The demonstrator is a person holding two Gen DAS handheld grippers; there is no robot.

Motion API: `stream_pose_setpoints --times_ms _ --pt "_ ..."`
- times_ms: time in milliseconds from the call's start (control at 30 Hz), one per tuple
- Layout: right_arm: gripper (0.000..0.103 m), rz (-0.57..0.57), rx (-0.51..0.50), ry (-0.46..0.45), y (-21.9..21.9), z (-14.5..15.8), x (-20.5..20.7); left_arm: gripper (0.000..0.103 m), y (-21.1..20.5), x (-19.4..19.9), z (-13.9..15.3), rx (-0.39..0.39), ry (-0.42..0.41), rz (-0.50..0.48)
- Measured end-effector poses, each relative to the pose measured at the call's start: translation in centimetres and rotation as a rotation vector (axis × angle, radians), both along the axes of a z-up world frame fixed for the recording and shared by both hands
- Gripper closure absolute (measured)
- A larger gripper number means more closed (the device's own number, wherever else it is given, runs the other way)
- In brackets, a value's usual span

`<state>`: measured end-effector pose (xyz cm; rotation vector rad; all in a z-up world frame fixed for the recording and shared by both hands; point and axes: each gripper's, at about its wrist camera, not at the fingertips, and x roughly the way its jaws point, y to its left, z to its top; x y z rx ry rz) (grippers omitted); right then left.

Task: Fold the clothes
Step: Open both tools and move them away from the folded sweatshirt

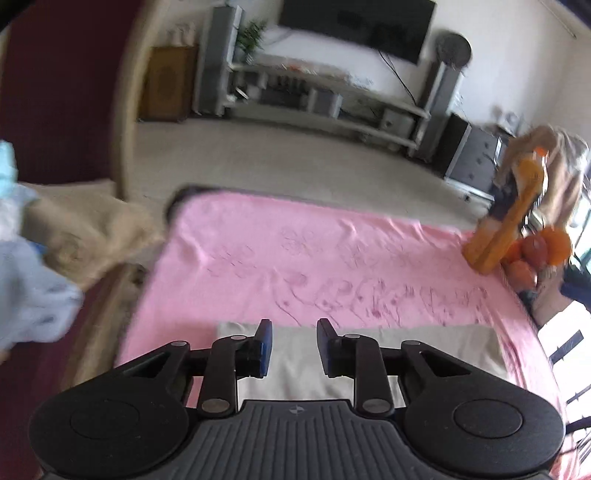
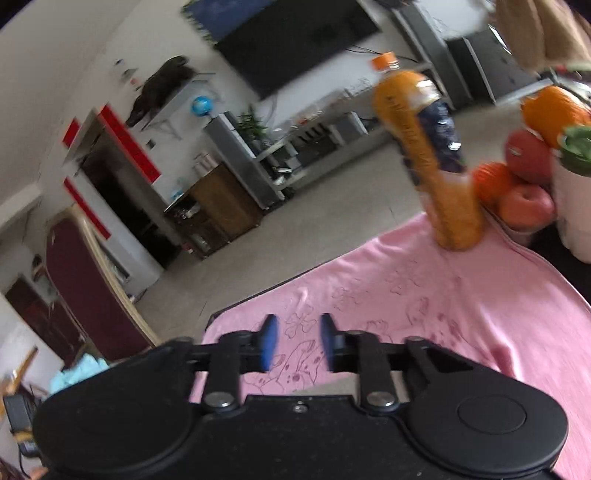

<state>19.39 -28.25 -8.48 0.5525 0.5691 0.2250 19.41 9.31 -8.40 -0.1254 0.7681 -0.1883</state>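
**Pink shirt spread flat, both grippers empty above it**

A pink garment (image 1: pixel 332 251) with a dark red line print lies spread over the surface, smooth apart from a few creases. In the left wrist view a pale beige folded cloth (image 1: pixel 424 343) lies on its near part, passing directly under and between the fingers. The left gripper (image 1: pixel 294 347) hovers over that cloth with its blue-padded fingers (image 1: pixel 265 349) parted by a moderate gap and nothing between them.

In the right wrist view the right gripper (image 2: pixel 295 343) hangs over the printed area of the pink garment (image 2: pixel 461 302), its fingers (image 2: pixel 269 341) likewise set a moderate gap apart and empty. A sliver of the beige cloth (image 2: pixel 332 387) shows just below the fingers.

Ahead and to the right of the fingers in both views, an orange drink bottle (image 2: pixel 432 162) stands at the far edge of the garment. Just right of it sits a pile of oranges and apples (image 2: pixel 524 184), and a white pot (image 2: pixel 572 206) with a green plant sits at the frame's right edge.

Left of the left fingers, light blue clothes (image 1: pixel 26 277) are heaped beside a tan cloth (image 1: pixel 85 229). Beyond the surface's dark far edge (image 1: pixel 177 199) lies a pale floor (image 1: pixel 280 162), then a low TV stand (image 1: pixel 332 99) with a dark television (image 1: pixel 354 26) on the wall. Both views are motion-blurred.
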Motion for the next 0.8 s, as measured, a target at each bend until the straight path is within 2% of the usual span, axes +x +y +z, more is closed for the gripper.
stream_pose_setpoints --times_ms 67,133,200,267,333,400,433,500,567,633,667,700,767,800 --pt "0.073 -0.010 -0.009 0.070 0.4 -3.1 1.8 0.092 -1.3 0.3 -1.8 0.036 0.021 -0.031" --pt "0.079 0.000 0.050 0.194 0.4 -6.7 3.6 0.098 -2.6 0.7 -3.7 0.071 0.042 -0.062" --pt "0.081 0.035 0.129 0.312 0.4 -9.9 5.3 0.098 -3.9 1.0 -5.5 0.107 0.063 -0.093" --pt "0.081 0.119 0.191 0.370 1.4 -11.6 6.5 0.096 -5.2 1.4 -7.4 0.142 0.084 -0.124" --pt "0.081 0.184 0.228 0.406 2.3 -12.5 6.9 0.090 -5.2 2.0 -8.4 0.155 0.087 -0.098" --pt "0.082 0.185 0.224 0.429 2.5 -13.2 6.9 0.086 -3.8 3.2 -8.4 0.161 0.070 -0.030" --pt "0.086 0.166 0.212 0.429 2.1 -13.3 6.8 0.086 -3.1 3.9 -8.4 0.164 0.059 0.008" --pt "0.090 0.100 0.217 0.420 0.5 -13.7 6.8 0.087 -0.2 5.7 -8.3 0.170 0.047 0.164" --pt "0.094 -0.010 0.250 0.408 -2.3 -14.1 6.7 0.091 3.5 7.3 -8.6 0.141 0.087 0.335" --pt "0.103 -0.120 0.284 0.399 -5.2 -14.3 6.5 0.089 6.6 8.1 -8.8 0.093 0.143 0.447" --pt "0.103 -0.180 0.289 0.395 -6.4 -14.2 6.2 0.094 7.4 8.1 -8.4 0.083 0.157 0.482" --pt "0.091 -0.265 0.257 0.397 -7.1 -14.0 5.9 0.095 7.6 7.9 -7.9 0.085 0.148 0.504" --pt "0.088 -0.384 0.216 0.376 -8.3 -13.5 5.0 0.096 7.5 7.3 -6.8 0.077 0.111 0.504" --pt "0.088 -0.397 0.240 0.375 -8.6 -13.4 4.8 0.096 7.2 6.9 -6.2 0.059 0.091 0.484"
